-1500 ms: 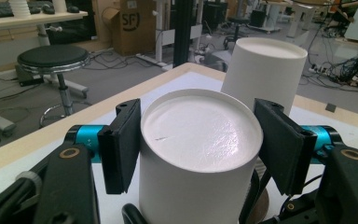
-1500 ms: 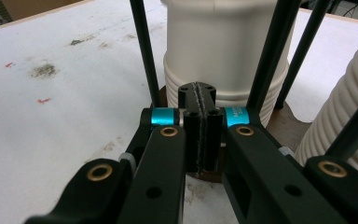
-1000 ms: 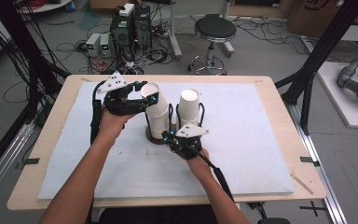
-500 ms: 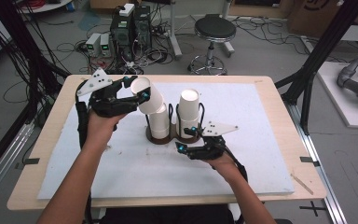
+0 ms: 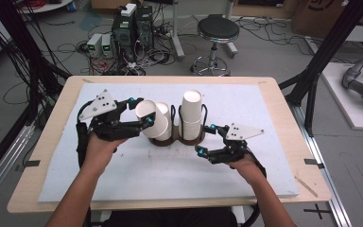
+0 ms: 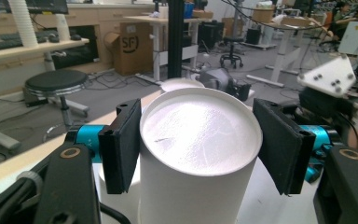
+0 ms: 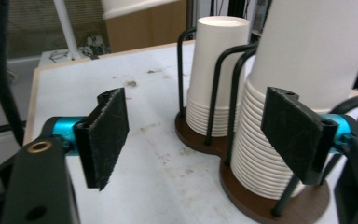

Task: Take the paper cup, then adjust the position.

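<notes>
A brown two-post wire holder [image 5: 179, 140] stands mid-table with two stacks of white paper cups, a left stack [image 5: 164, 124] and a taller right stack [image 5: 191, 113]. My left gripper [image 5: 140, 111] is shut on a single white cup [image 5: 152, 119], held tilted in the air just left of the left stack. In the left gripper view the cup's flat end [image 6: 200, 121] faces the camera, with both pads against its sides. My right gripper [image 5: 205, 138] stands open just right of the holder base. In its own view the two stacks [image 7: 216, 70] [image 7: 303, 56] rise ahead of the wide-open gripper [image 7: 196, 135].
A white mat [image 5: 264, 113] covers most of the wooden table [image 5: 283, 94]. Open mat lies in front of the holder and to both sides. Beyond the far edge are a black stool [image 5: 215, 30], computer boxes [image 5: 130, 21] and cables on the floor.
The left gripper has drawn the single cup off the left stack, leftward, and tilted it. The right gripper has moved right, away from the holder base.
</notes>
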{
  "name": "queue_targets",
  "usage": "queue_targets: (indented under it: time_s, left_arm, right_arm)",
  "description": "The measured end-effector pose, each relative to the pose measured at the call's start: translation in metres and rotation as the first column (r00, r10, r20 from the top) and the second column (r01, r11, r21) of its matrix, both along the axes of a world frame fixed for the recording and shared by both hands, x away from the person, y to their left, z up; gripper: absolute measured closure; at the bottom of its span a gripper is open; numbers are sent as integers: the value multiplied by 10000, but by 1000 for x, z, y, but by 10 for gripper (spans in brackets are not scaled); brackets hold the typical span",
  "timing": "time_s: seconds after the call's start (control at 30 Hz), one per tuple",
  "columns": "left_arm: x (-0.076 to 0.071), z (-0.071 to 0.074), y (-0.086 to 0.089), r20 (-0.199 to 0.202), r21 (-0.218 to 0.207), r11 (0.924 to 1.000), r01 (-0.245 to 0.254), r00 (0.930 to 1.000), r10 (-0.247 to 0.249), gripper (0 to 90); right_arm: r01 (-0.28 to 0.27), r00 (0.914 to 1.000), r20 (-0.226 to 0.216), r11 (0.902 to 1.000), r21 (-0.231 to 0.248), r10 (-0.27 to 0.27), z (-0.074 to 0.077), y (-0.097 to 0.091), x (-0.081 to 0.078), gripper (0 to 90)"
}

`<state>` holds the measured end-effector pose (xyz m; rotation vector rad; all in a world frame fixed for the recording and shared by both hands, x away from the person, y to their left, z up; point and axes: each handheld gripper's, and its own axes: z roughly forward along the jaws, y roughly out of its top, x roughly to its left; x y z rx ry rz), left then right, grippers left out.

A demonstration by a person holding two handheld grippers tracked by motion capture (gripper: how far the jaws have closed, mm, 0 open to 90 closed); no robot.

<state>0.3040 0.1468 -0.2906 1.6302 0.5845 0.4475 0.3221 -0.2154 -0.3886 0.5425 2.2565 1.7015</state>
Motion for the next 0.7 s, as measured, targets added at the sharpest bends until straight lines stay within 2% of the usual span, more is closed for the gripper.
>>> queue_targets:
  time_s: [0.2,0.33,0.53,0.7]
  left_arm:
    - [-2,-12,-1,-145,181,9993,320,9994,-318,354]
    - [-2,-18,-4,-151,271,9988,400,9991,-396,354]
    - [-1,-28,-8,-303,271,9990,352,9990,-343,354]
    - [1,-30,-14,-355,317,9983,481,9983,-469,354]
  right_arm:
    - [-59,10000,53,10000,-34,59,0,-1,5,228]
    - [37,10000,32,9999,135,-37,0,-2,7,226]
    - [1,9999,131,9998,191,-3,2,-4,3,222]
    - [57,9999,119,9998,195,-59,3,-2,0,219]
